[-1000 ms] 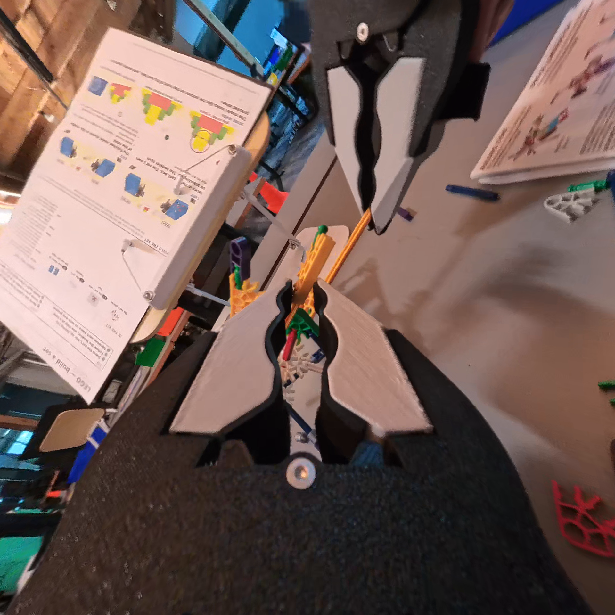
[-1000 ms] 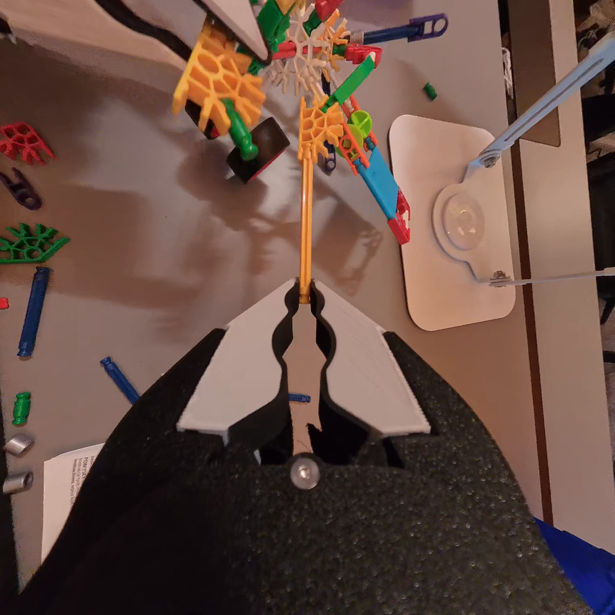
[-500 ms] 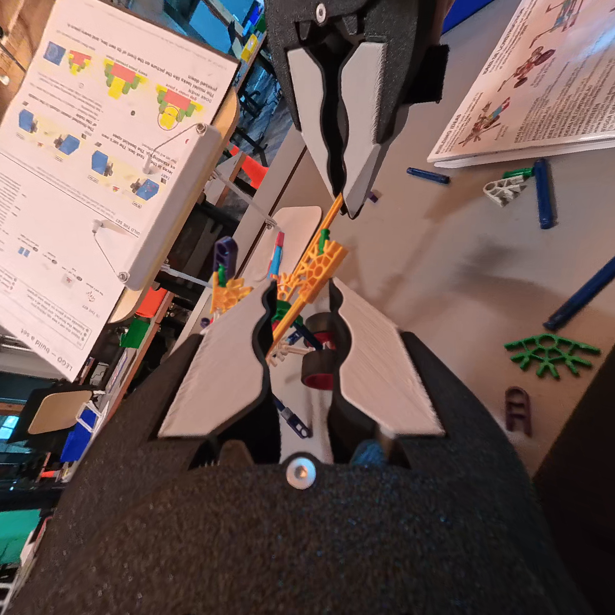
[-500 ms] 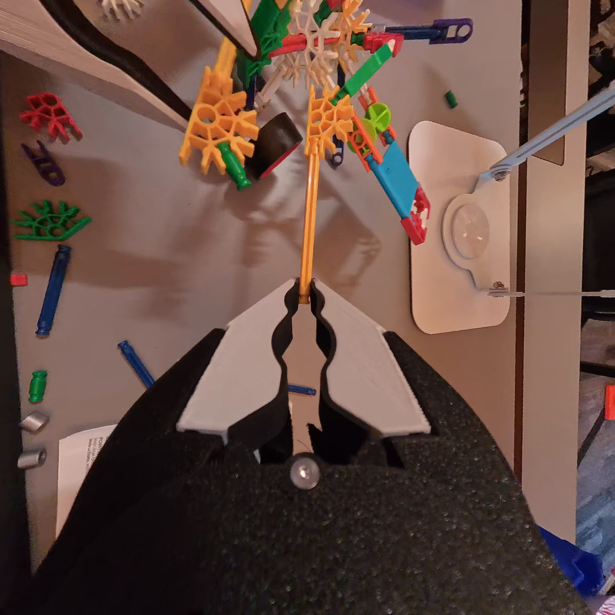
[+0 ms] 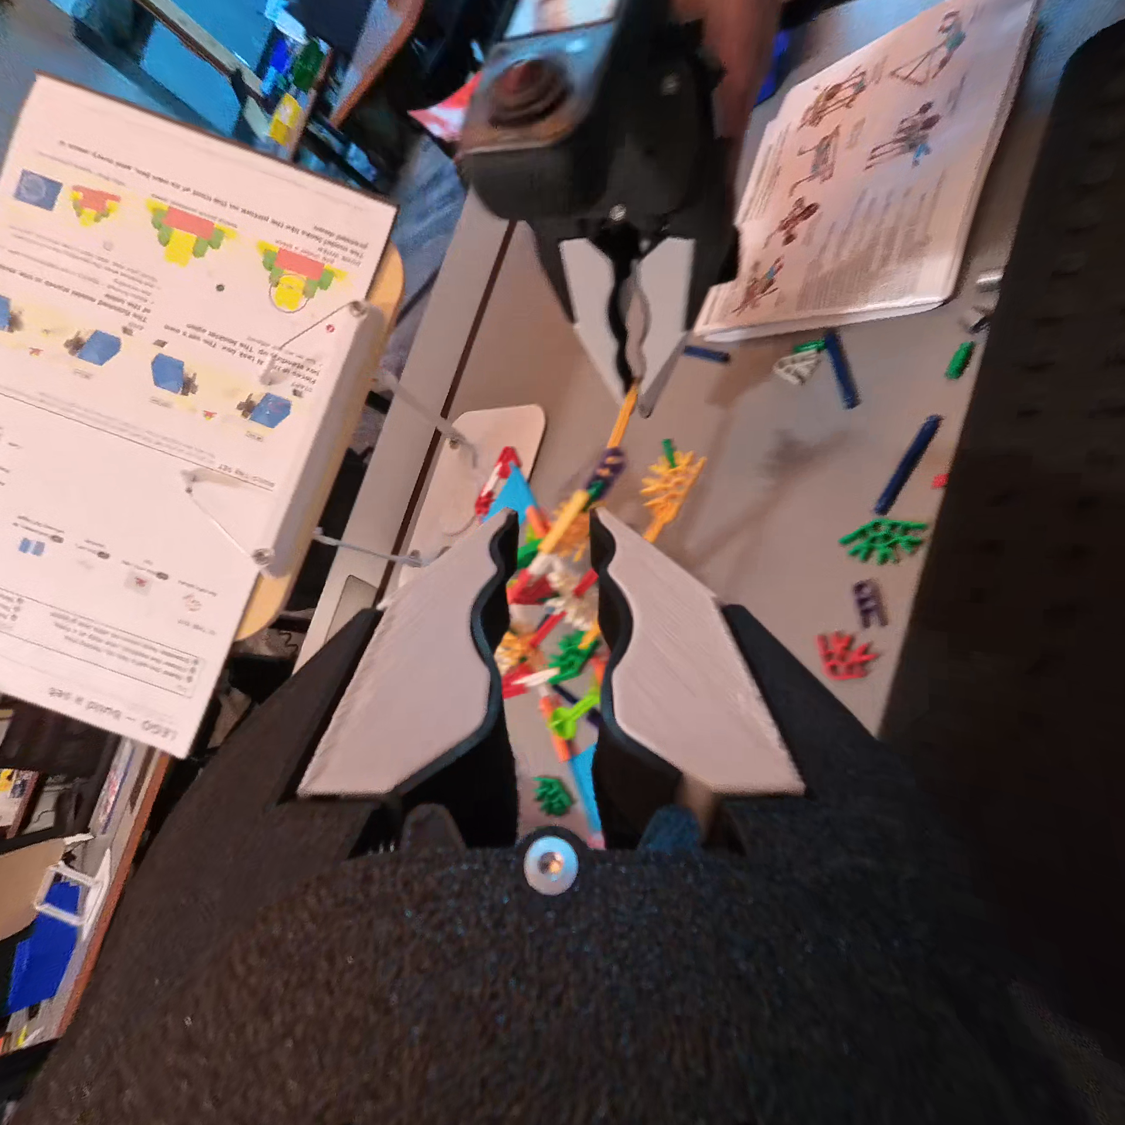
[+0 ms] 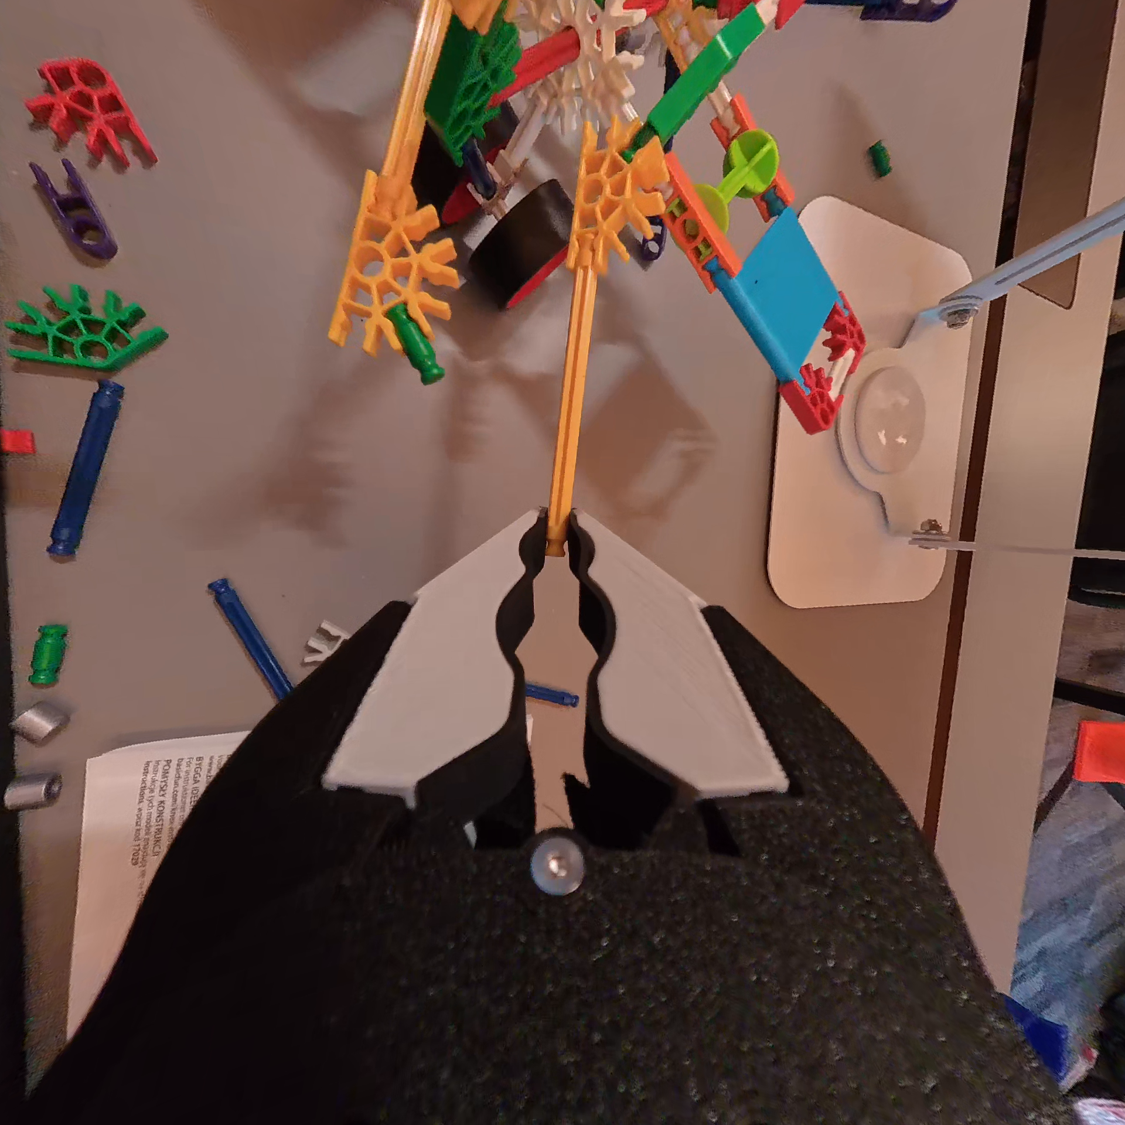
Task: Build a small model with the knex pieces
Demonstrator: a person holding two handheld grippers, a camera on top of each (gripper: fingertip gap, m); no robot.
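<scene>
Pinching a yellow rod (image 6: 569,414) plugged into the model (image 6: 615,189), the right gripper (image 6: 557,529) holds; left gripper (image 5: 551,529) jaws stand narrowly apart, model loose between.

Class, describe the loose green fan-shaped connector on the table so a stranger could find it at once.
Start at the grey table, left of the colourful toy model. The green fan connector lies flat below a purple clip, above a dark blue rod. Only it is green and fan-shaped.
</scene>
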